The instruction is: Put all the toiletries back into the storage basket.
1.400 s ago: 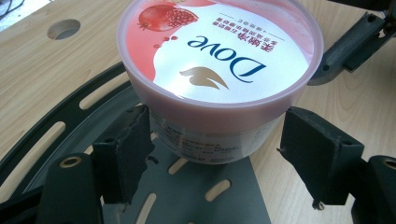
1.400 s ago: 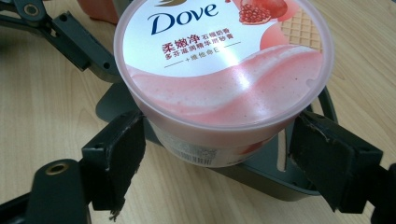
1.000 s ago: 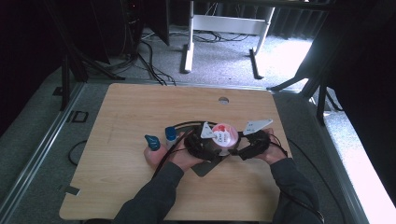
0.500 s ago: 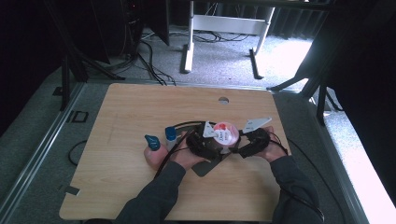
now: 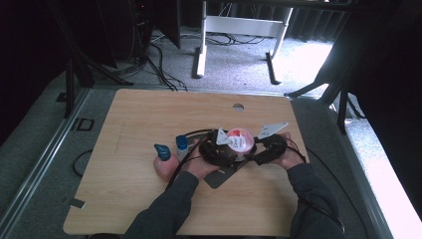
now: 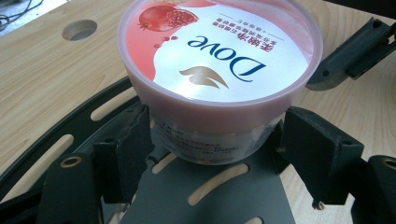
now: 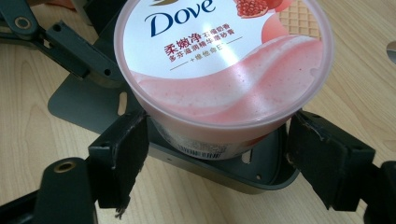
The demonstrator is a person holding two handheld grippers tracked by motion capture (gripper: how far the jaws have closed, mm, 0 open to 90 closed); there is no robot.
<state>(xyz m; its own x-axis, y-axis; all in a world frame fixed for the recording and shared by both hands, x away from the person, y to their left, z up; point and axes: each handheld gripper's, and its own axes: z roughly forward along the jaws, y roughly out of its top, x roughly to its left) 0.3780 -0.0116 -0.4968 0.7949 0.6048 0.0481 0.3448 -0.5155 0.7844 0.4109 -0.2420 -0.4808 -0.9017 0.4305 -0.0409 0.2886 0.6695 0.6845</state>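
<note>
Pink plastic, white foil label: the Dove scrub tub (image 6: 219,79) sits on a dark grey slotted plate (image 6: 210,196) on the wooden table (image 5: 144,119), and both of your grippers are set around its body below the lid rim.

Left gripper (image 6: 215,154): jaws apart, one pad at each side of the tub's clear lower wall. The left pad (image 6: 133,149) looks touching or nearly so; the other stands just off the wall. No squeeze yet, as far as the pads show.

Right gripper (image 7: 217,158): same picture from the opposite side. Jaws spread, tub between them, the right pad (image 7: 322,158) apart from the wall, the near one just beside it under the rim.

In the high view the tub (image 5: 238,139) lies between your two hands, left gripper (image 5: 219,149) and right gripper (image 5: 266,149) facing each other across it.

Advice, as a judgement:
- Keep both pad pairs below the overhanging lid; a grip on the rim would likely slip or tip the tub.
- Close one gripper first, centred, so the tub does not skid off the plate.
- The wall looks thin and smooth; squeeze only enough to hold.
- If the lid is to come off, hold the body low with one gripper and bring the other up to the rim.

Further from your left gripper, on its outer side: a pink bottle with a teal cap (image 5: 164,162) and a small blue-capped bottle (image 5: 182,145); mind the cable near them.
</note>
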